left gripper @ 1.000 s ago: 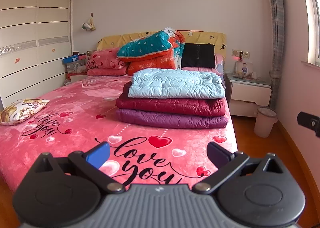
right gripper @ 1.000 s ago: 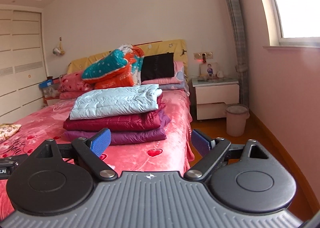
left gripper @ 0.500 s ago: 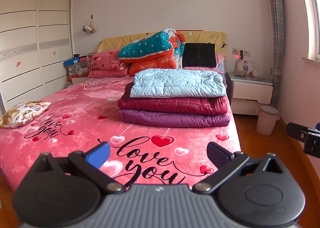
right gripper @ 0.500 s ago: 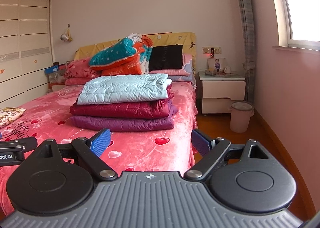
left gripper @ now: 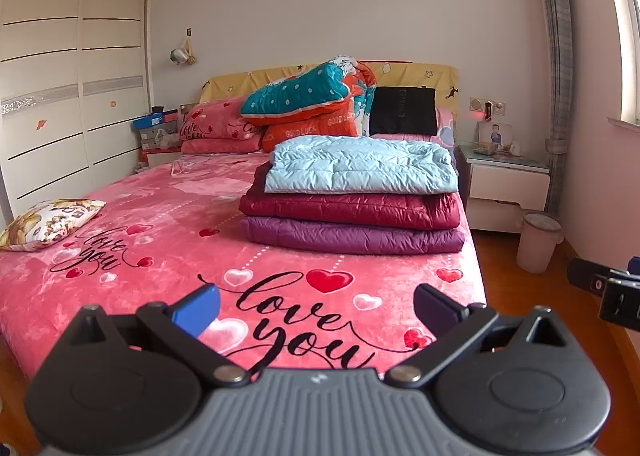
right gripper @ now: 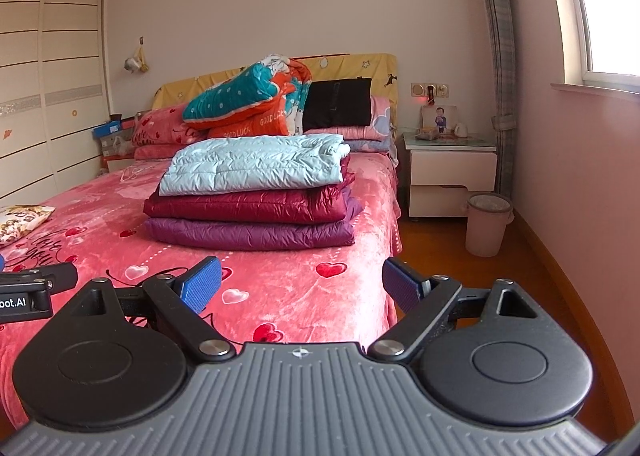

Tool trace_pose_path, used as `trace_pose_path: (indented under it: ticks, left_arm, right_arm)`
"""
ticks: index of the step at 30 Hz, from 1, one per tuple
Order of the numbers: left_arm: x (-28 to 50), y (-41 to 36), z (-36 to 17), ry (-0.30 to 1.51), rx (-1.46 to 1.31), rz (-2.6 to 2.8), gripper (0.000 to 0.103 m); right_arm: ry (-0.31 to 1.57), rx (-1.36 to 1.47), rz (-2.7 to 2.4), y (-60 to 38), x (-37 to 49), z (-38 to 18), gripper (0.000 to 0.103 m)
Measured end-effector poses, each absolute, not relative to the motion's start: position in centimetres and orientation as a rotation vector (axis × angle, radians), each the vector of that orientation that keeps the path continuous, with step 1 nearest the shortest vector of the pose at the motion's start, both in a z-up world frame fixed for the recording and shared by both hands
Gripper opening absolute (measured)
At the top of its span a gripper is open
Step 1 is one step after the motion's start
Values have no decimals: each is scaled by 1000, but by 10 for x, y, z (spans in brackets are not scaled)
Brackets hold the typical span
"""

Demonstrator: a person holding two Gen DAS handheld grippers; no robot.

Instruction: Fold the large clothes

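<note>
Three folded quilted jackets lie stacked on the pink bed (left gripper: 140, 256): a light blue jacket (left gripper: 360, 169) on top, a dark red jacket (left gripper: 352, 209) under it, a purple jacket (left gripper: 352, 238) at the bottom. The same stack shows in the right wrist view: light blue jacket (right gripper: 256, 163), dark red jacket (right gripper: 244, 207), purple jacket (right gripper: 248, 234). My left gripper (left gripper: 316, 306) is open over the foot of the bed, well short of the stack, with nothing between its fingers. My right gripper (right gripper: 300, 288) is open and empty too, near the bed's right edge.
Pillows and a teal-and-orange quilt (left gripper: 312, 99) pile against the yellow headboard. A small patterned cushion (left gripper: 48, 219) lies at the bed's left edge. A white nightstand (right gripper: 452, 171) and a pink bin (right gripper: 486, 230) stand on the wooden floor at right. A wardrobe (left gripper: 60, 87) lines the left wall.
Both grippers have drawn back from the bed and risen a little, so the stack looks farther off and more centred. Both stayed open and empty.
</note>
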State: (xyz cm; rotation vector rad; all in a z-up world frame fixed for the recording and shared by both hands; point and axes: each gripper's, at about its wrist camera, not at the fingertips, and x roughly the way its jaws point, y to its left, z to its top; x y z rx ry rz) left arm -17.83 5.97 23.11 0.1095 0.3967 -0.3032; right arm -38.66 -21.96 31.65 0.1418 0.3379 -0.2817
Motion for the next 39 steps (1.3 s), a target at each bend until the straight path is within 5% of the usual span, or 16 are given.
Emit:
trace_pose_path:
  ticks: [39]
  left_arm:
    - [-171, 64, 220, 369, 88, -264, 102]
  right_arm:
    - [395, 142, -240, -239, -376, 310, 103]
